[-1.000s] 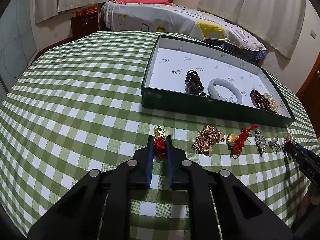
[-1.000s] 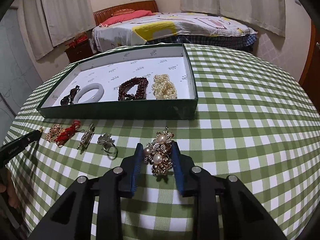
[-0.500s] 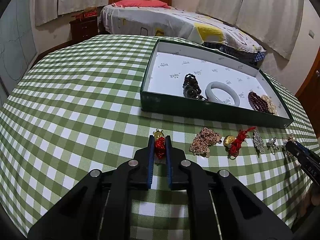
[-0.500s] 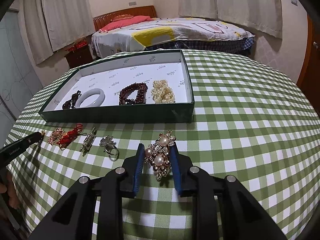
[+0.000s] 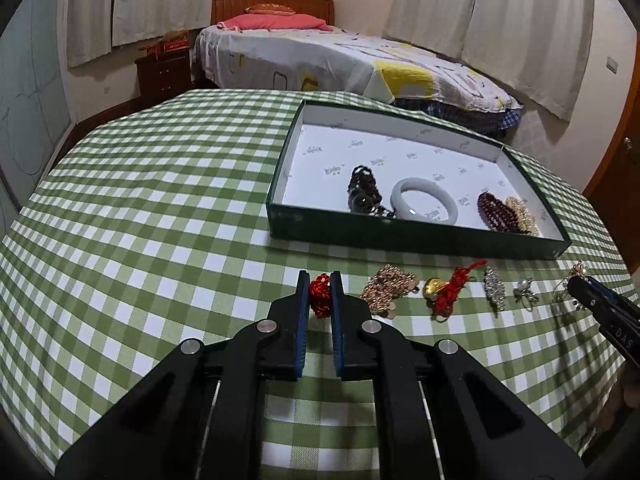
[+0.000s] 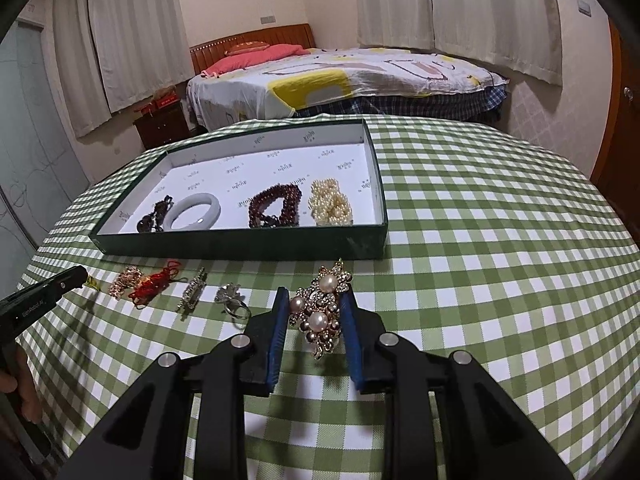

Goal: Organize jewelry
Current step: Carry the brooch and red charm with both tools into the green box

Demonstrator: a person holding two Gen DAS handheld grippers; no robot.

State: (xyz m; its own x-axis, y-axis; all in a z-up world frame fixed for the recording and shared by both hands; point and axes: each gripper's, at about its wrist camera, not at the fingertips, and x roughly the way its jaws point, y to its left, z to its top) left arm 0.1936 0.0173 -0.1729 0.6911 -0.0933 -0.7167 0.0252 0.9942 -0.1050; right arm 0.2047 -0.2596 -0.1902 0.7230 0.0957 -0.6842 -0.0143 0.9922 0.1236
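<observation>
two hand-held grippers are each closed on a piece. the left hand-held gripper (image 5: 320, 292) has its pads pinched tight on a red knot charm (image 5: 320, 295), jaws nearly together. the right hand-held gripper (image 6: 314, 316) is clamped on a pearl brooch (image 6: 322, 312), jaws partly apart because the brooch is wide; its long axis runs along the fingers, tip pointing away from the wrist. whether either piece is off the surface (image 5: 160, 220) i cannot tell.

the relation that matters is the tray (image 6: 240, 246). from the right hand-held gripper it lies straight ahead and a little left, its near wall just beyond the brooch tip. from the left hand-held gripper it lies ahead and to the right, near. in it, set in a row along the near wall, are a dark bracelet (image 5: 362, 194), a white bangle (image 5: 424, 200), a red bead bracelet (image 6: 274, 210) and a pearl bracelet (image 6: 330, 208).

the right hand looks nearer to the bare floor of the tray past the pearls; the left hand is nearer the bare end beside the dark bracelet. each piece probably has to go up over the wall first.

four more pieces lie in a line between the two hand-held grippers.
</observation>
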